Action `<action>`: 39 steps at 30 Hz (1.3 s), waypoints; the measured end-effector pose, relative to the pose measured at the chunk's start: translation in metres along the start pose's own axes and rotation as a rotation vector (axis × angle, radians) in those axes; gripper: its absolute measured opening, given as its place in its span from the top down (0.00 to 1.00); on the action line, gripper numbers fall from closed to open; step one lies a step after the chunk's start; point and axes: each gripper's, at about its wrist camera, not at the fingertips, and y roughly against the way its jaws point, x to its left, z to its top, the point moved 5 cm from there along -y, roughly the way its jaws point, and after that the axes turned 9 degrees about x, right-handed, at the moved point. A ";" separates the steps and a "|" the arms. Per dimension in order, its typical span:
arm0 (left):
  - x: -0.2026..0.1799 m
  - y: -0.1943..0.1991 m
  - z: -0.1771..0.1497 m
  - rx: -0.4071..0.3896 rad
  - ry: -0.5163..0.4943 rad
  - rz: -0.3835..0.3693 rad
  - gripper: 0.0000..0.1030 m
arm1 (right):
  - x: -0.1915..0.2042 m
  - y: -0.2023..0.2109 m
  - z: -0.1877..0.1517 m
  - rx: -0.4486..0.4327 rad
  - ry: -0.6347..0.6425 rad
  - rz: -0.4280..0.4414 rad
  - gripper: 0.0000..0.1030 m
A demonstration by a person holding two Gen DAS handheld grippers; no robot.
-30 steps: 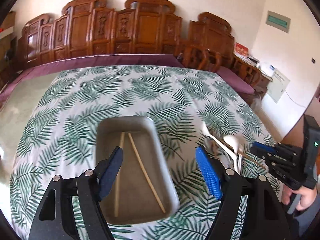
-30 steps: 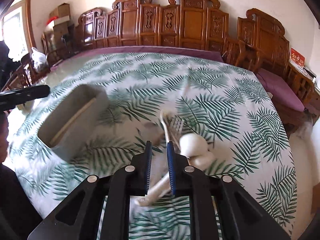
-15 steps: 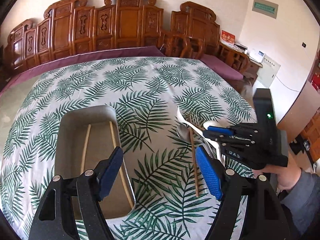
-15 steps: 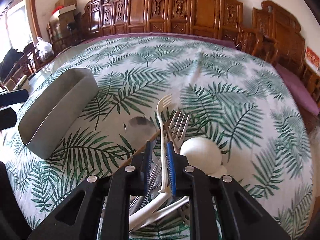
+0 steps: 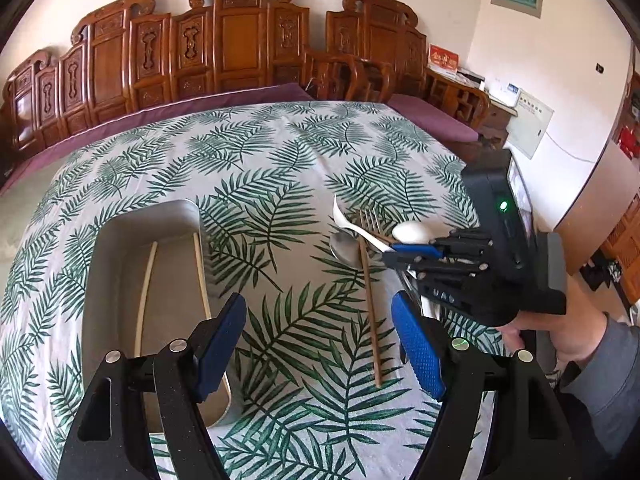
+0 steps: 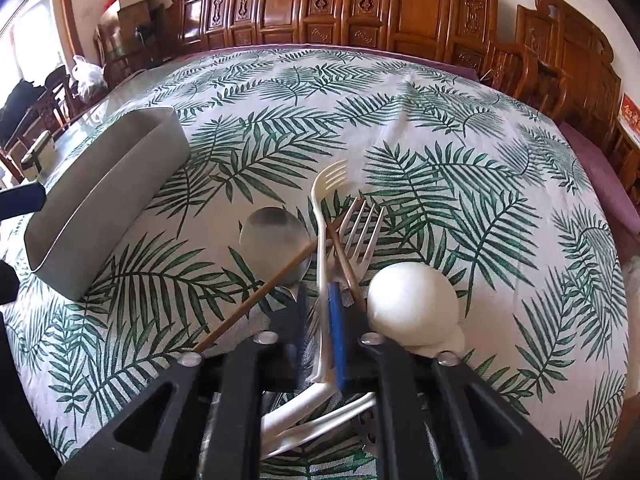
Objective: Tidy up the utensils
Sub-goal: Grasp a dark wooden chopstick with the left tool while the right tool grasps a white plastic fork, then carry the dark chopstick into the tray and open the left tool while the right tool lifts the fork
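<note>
A grey tray [image 5: 120, 240] holding two pale chopsticks [image 5: 200, 272] sits on the leaf-print cloth; it also shows in the right wrist view [image 6: 100, 196]. A pile of utensils lies to its right: white plastic fork [image 6: 322, 216], metal fork [image 6: 362, 232], metal spoon [image 6: 274, 236], white ceramic spoon [image 6: 412, 304], brown chopsticks [image 6: 256, 300]. My right gripper [image 6: 320, 304] is shut on the white plastic fork's handle, low over the pile; it shows in the left wrist view [image 5: 394, 252]. My left gripper [image 5: 320, 336] is open and empty above the cloth between tray and pile.
Carved wooden chairs [image 5: 240, 40] ring the far side of the table. The table's right edge [image 5: 460, 152] drops toward purple seat cushions. A white bag [image 6: 86, 76] and boxes sit at the far left in the right wrist view.
My right gripper has moved forward and down into the utensil pile, around the white fork's handle. My left gripper has swung right, away from the tray toward the pile.
</note>
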 end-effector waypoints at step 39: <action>-0.036 -0.083 -0.031 0.167 -0.077 0.031 0.96 | -0.018 0.045 -0.002 -0.139 -0.084 -0.033 0.95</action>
